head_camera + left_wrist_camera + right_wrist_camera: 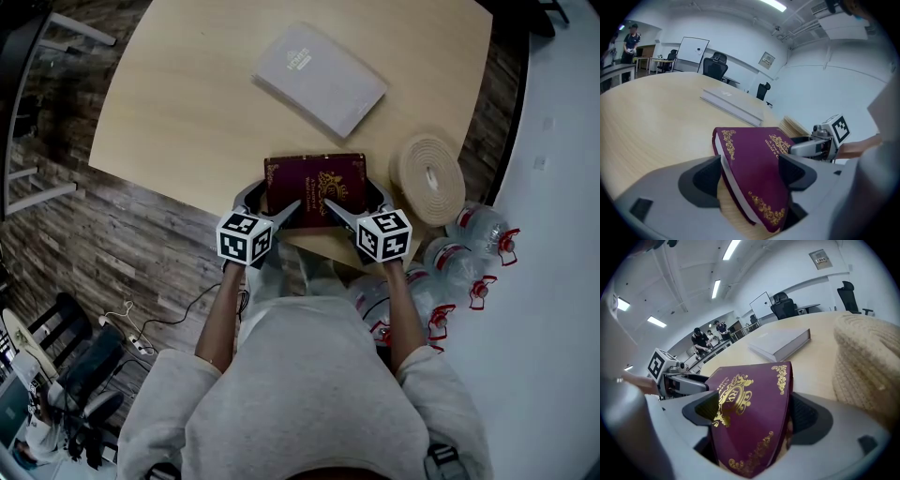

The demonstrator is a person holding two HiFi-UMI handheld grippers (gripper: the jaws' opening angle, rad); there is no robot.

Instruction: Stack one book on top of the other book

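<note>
My left tongs clamp the maroon book while my right tongs stand wide around it, so this one-sided grip may let it twist free.

Head view: the left gripper and right gripper cover the near edge of the red book. How far that edge overhangs the table cannot be determined. The table's far side is cut off by the top edge. Print on the grey book is too small to read. The bottles are partly hidden behind the person's right arm.

Left gripper view: the red book's lower corner is hidden behind the gripper body, and pad contact is indeterminate.

Right gripper view: the background people are too small to describe.
</note>
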